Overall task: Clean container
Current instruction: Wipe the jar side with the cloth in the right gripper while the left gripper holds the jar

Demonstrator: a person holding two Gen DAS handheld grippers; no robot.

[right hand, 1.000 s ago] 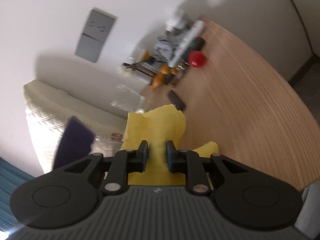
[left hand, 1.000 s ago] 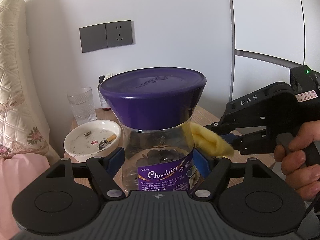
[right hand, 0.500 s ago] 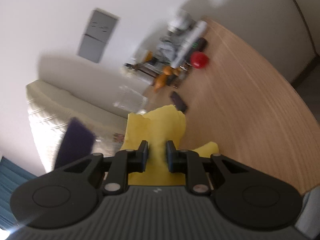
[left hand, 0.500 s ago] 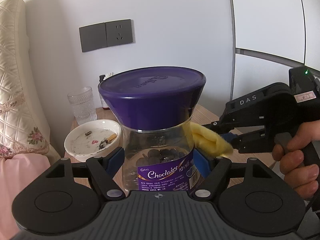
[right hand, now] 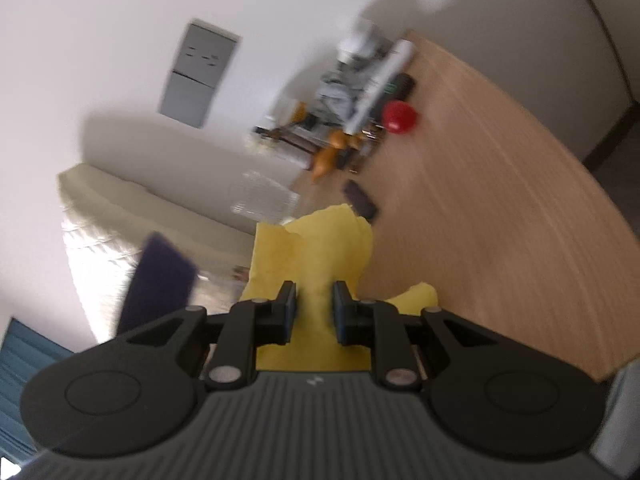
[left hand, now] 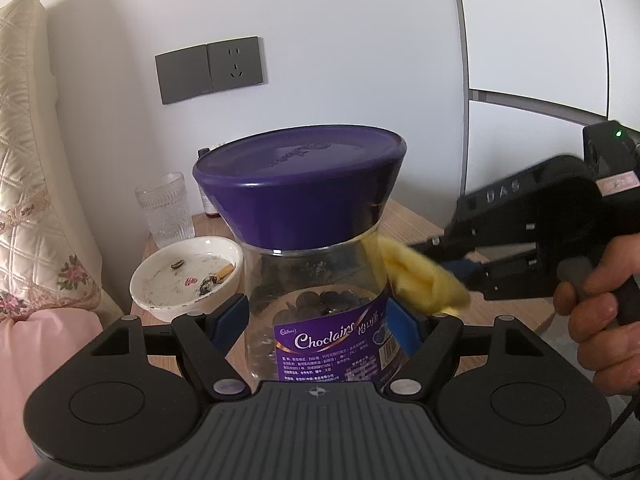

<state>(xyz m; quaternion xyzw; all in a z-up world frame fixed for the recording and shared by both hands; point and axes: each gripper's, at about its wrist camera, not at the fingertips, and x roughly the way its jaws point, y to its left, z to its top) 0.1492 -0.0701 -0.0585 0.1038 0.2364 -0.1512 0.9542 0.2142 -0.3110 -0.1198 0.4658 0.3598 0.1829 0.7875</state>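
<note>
A clear Choclairs jar with a wide purple lid stands upright between the blue pads of my left gripper, which is shut on its body. Dark candies lie inside it. My right gripper is shut on a yellow cloth. In the left wrist view that cloth presses against the jar's right shoulder just under the lid, with the right gripper's black body and a person's hand behind it. The lid's purple edge shows blurred at the left of the right wrist view.
A white ashtray bowl with cigarette butts and a ribbed glass stand on the wooden bedside table left of the jar. A quilted headboard rises at the left. Bottles, a red ball and a dark remote lie farther along the wood.
The right gripper and yellow cloth have slid slightly upward along the jar's right shoulder. The jar and my left gripper have stayed still.
</note>
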